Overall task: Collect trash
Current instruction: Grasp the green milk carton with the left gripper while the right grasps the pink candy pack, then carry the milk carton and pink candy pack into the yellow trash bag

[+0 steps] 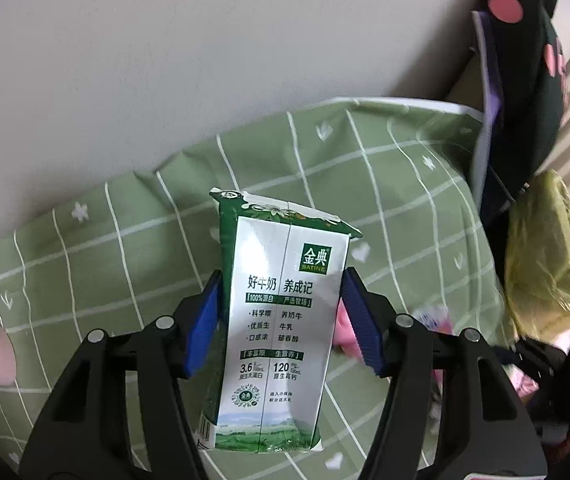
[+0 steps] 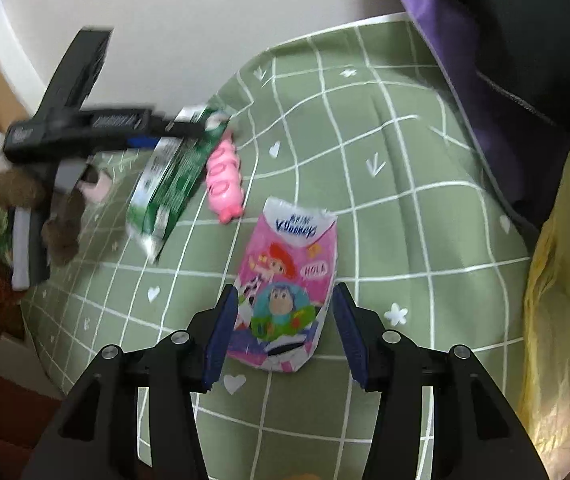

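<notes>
The left gripper (image 1: 281, 320) held the milk carton (image 1: 277, 320), while the right gripper (image 2: 285, 328) stood wide around the pink carton (image 2: 289, 292), probably needing to squeeze it next.

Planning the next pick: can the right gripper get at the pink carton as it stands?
Probably yes. The right gripper has its jaws open either side of the pink carton, which lies flat on the green cloth with nothing over it.
</notes>
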